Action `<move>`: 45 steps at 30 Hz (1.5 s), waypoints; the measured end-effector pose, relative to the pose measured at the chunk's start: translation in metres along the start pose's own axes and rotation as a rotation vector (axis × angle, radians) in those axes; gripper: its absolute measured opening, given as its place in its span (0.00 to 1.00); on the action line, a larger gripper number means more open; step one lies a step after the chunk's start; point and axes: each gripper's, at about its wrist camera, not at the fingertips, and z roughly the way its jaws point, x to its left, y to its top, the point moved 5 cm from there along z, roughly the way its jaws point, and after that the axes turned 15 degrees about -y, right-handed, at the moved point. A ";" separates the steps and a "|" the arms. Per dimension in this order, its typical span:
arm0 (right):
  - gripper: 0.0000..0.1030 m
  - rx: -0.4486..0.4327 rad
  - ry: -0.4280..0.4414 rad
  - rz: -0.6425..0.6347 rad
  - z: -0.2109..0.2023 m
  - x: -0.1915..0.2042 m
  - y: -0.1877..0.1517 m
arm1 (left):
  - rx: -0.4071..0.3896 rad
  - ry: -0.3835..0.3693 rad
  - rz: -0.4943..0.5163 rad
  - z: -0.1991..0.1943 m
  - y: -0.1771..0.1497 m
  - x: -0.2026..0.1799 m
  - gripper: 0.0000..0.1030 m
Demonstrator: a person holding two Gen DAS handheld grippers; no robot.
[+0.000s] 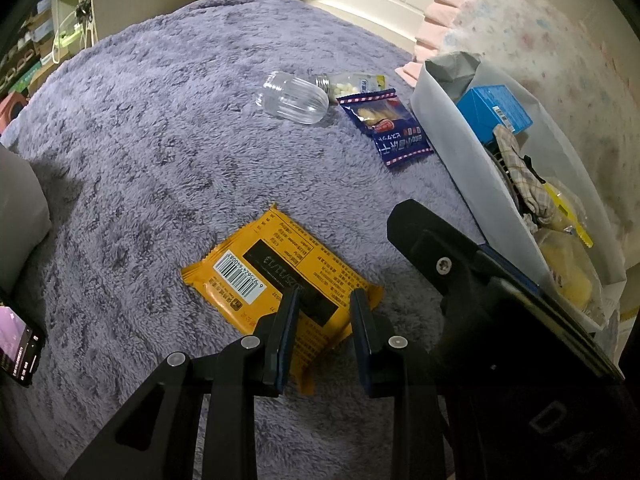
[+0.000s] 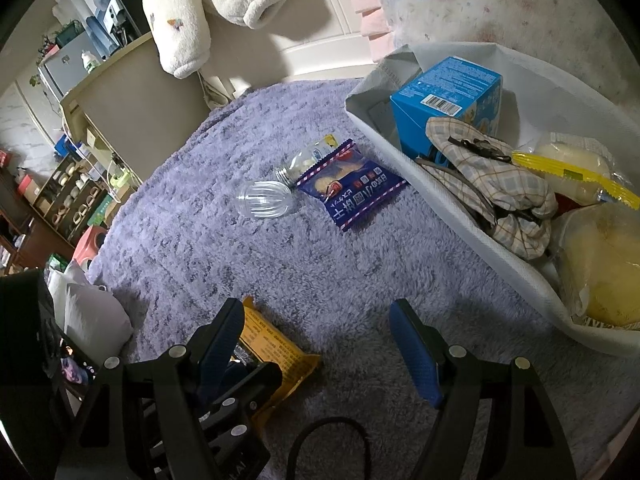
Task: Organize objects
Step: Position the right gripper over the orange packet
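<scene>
bin: I'm using the white bin (image 2: 460, 216) as my landmark; it's sitting on the purple rug (image 1: 168, 152).
done: I'm counting a blue carton (image 2: 444, 100), a checked cloth (image 2: 496, 184) and several yellow wrapped snacks (image 2: 576, 168) already lying inside the bin.
left to do: I'm seeing four things still out on the rug, so I'm judging this roughly half finished.
orange packet: I'm working on the orange packet (image 1: 276, 280) now; it's lying flat on the rug, near the bin's near end, outside it.
blue packet: blue snack packet (image 2: 348, 186) is lying just beside the bin's long wall.
jar and bottle: clear ribbed jar (image 2: 264, 200) and small pill bottle (image 2: 300, 162) are lying on their sides past the blue packet, further from the bin.
left tongs: I'm holding the left gripper (image 1: 324, 300) narrow over the orange packet's near edge; pads are apart, not pinching it.
right tongs: right gripper (image 2: 316, 320) is standing wide, empty, hovering over bare rug between the orange packet and the bin.
</scene>
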 end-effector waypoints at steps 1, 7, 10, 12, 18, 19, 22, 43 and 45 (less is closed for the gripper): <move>0.73 0.003 -0.002 0.000 0.001 0.000 0.000 | 0.001 0.000 0.004 0.000 0.000 -0.001 0.25; 0.73 0.009 -0.003 -0.002 0.001 0.000 -0.001 | 0.005 0.004 0.012 0.001 0.000 -0.002 0.25; 0.73 0.011 -0.002 -0.003 0.002 0.000 -0.001 | 0.006 0.007 0.012 0.001 0.000 -0.002 0.25; 0.73 0.013 -0.003 -0.004 0.002 -0.001 -0.001 | 0.006 0.009 0.011 0.001 0.000 -0.001 0.25; 0.73 0.021 -0.002 -0.006 0.003 0.000 -0.003 | 0.008 0.013 0.019 0.000 0.000 0.000 0.25; 0.73 0.023 0.000 -0.007 0.003 0.000 -0.003 | 0.008 0.014 0.020 0.000 -0.001 -0.001 0.25; 0.73 0.024 0.000 -0.007 0.003 -0.001 -0.003 | 0.009 0.016 0.022 0.001 -0.001 -0.001 0.25; 0.73 -0.035 0.005 -0.219 -0.004 0.014 -0.003 | 0.001 0.058 0.221 -0.009 0.002 -0.015 0.25; 0.73 -0.019 0.036 -0.233 -0.005 0.017 -0.004 | -0.009 0.085 0.236 -0.022 0.004 -0.008 0.25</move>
